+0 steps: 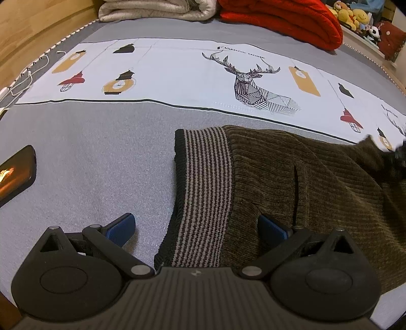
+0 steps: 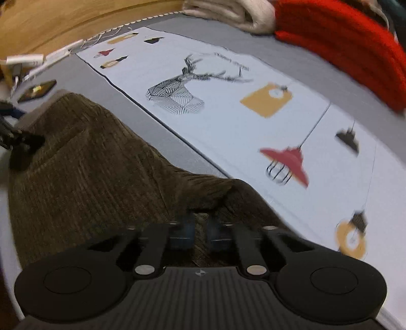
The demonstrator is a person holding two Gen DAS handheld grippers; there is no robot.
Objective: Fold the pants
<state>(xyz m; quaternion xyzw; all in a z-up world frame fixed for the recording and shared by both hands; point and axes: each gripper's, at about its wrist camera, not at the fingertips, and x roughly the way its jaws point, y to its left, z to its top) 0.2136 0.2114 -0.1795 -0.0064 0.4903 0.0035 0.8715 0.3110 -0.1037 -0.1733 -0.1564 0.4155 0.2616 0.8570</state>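
Right fingers (image 2: 199,232) blurred, apparently pinching pants (image 2: 83,162); left fingers (image 1: 196,228) spread.

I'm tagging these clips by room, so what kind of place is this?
Most likely a bedroom: the pants lie on a bed with folded blankets at its far end and plush toys beyond them.

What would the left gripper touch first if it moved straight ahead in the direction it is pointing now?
Most likely the striped waistband of the brown pants. The left gripper is open, and the waistband lies directly ahead between its blue pads. Depth is hard to judge through the fisheye.
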